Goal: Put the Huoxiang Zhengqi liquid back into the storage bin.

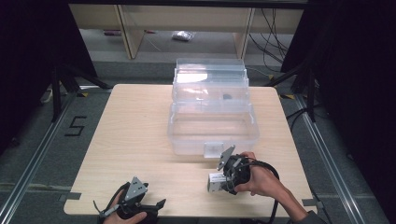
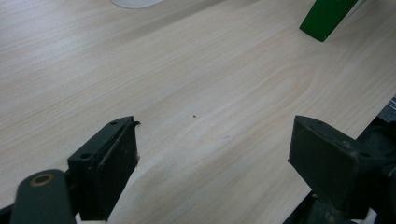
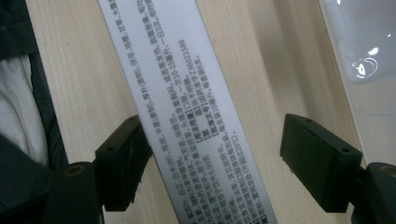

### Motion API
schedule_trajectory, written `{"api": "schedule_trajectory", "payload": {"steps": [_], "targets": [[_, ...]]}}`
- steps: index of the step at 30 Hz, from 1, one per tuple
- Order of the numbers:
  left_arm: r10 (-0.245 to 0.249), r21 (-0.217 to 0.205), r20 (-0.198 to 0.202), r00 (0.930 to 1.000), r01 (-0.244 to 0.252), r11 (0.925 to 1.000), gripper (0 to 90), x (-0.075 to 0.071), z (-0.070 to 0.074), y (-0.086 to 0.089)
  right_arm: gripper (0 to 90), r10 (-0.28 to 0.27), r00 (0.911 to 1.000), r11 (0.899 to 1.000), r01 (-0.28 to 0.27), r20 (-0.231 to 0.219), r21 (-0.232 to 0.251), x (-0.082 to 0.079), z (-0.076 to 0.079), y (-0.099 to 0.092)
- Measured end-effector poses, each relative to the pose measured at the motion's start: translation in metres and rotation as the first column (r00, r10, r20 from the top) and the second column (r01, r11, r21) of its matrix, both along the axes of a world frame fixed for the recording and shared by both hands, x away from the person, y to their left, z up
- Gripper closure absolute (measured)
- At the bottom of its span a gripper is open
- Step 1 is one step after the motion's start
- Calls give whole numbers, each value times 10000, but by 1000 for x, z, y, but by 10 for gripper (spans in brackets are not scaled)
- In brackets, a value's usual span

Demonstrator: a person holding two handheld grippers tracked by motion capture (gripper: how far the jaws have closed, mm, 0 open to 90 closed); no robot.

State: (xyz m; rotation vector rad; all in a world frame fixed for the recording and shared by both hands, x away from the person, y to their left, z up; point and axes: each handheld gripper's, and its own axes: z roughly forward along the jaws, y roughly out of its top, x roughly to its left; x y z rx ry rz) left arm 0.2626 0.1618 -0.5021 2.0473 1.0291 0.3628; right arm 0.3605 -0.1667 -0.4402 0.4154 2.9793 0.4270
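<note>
While poised over the white printed carton at the near right of the table, held the right gripper unclenched, one pad brushing the carton's edge, the other pad standing clear of it. Kept that carton flat on the wood, just in front of the clear plastic box with its raised lid. Rested the left gripper at the near left edge, jaws wide apart, grasping nothing.
</note>
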Motion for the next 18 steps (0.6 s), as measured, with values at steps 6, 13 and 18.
{"api": "schedule_trajectory", "payload": {"steps": [6, 13, 18], "targets": [[-28, 10, 11, 10000, 28, 10000, 149, 0, 0, 0, 338, -162, 9996, 9997, 158, -223, -184, -1, -2, 0], [-55, 13, 8, 10000, 55, 10000, 149, 1, 0, 1, 454, 416, 9991, 9979, -420, -91, -485, 0, -4, -1], [-60, 11, 14, 10000, 60, 10000, 149, 1, 0, 1, 530, 262, 9992, 9967, -284, -301, -758, -4, -2, 0]]}}
